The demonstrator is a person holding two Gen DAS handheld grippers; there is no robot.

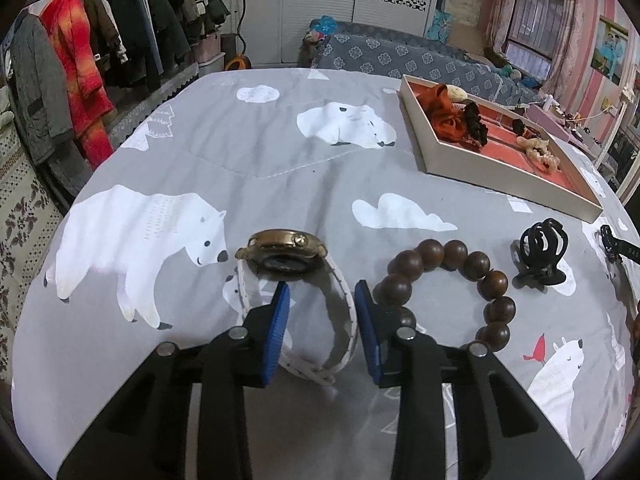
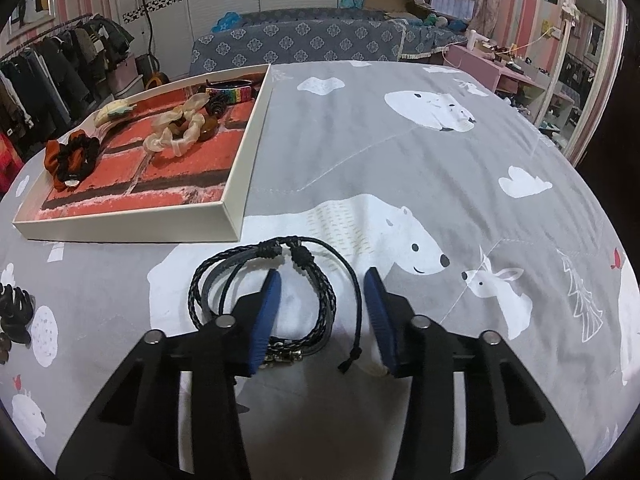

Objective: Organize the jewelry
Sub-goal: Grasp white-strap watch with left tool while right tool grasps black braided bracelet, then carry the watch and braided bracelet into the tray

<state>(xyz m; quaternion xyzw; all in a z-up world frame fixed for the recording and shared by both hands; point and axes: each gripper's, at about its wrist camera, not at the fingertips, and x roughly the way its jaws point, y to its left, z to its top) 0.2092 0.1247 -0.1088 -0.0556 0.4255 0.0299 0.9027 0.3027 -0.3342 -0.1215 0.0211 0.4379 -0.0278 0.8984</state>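
In the left wrist view, a gold watch (image 1: pixel 285 254) with a white strap lies on the grey bear-print bedspread. My left gripper (image 1: pixel 322 292) is open, its blue pads either side of the strap loop. A brown wooden bead bracelet (image 1: pixel 452 292) lies just right of it, and a black claw clip (image 1: pixel 542 254) further right. In the right wrist view, my right gripper (image 2: pixel 322 280) is open around a black braided cord bracelet (image 2: pixel 276 292). A shallow white tray (image 2: pixel 244 160) with a brick-print floor holds scrunchies and hair pieces; it also shows in the left wrist view (image 1: pixel 496 178).
A clothes rack (image 1: pixel 100 40) stands left of the bed. A second bed with a blue patterned cover (image 2: pixel 300 42) is behind. A pink desk (image 2: pixel 488 68) and a mirror are at the right. The black claw clip (image 2: pixel 14 312) lies at the left edge.
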